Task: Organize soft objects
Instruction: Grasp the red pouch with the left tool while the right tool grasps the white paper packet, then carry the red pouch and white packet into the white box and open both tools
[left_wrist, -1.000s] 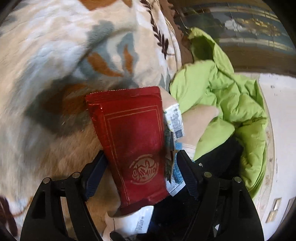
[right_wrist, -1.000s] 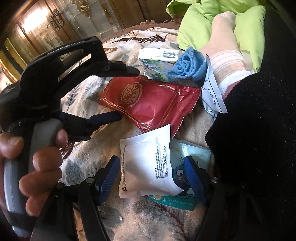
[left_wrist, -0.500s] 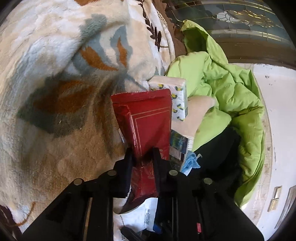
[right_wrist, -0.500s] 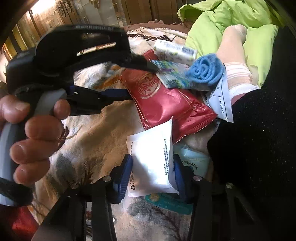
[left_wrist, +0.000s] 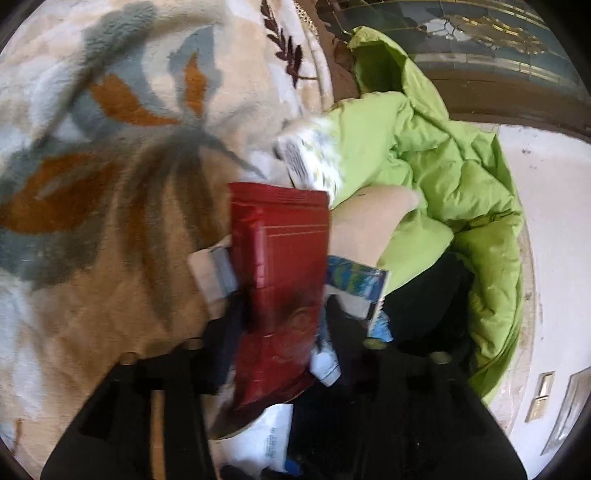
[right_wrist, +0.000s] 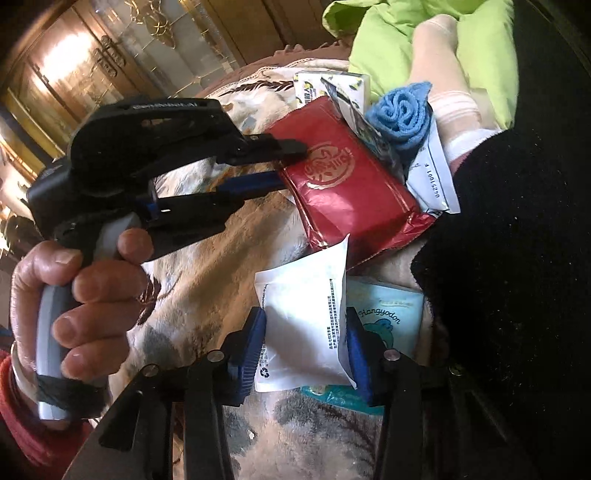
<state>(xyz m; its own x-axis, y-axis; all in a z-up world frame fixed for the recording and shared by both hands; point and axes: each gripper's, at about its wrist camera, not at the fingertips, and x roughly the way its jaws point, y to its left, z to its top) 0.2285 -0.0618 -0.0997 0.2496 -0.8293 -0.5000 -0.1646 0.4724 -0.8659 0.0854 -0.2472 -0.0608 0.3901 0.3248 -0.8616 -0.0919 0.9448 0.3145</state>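
Red packet (right_wrist: 351, 184): shiny, crinkly foil. White pouch (right_wrist: 306, 325): smooth, matt. Blanket (left_wrist: 110, 184): fuzzy cloth. Blue towel (right_wrist: 400, 114): soft, rolled cloth.

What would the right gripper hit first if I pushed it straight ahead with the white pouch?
Probably the red packet, right beyond the white pouch clamped in the right gripper; the left gripper holds that packet. Depth is uncertain.

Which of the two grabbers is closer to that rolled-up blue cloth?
Left. The left gripper is clamped on the red packet, whose far edge lies beside the rolled blue cloth. The right gripper grips the white packet, further from it.
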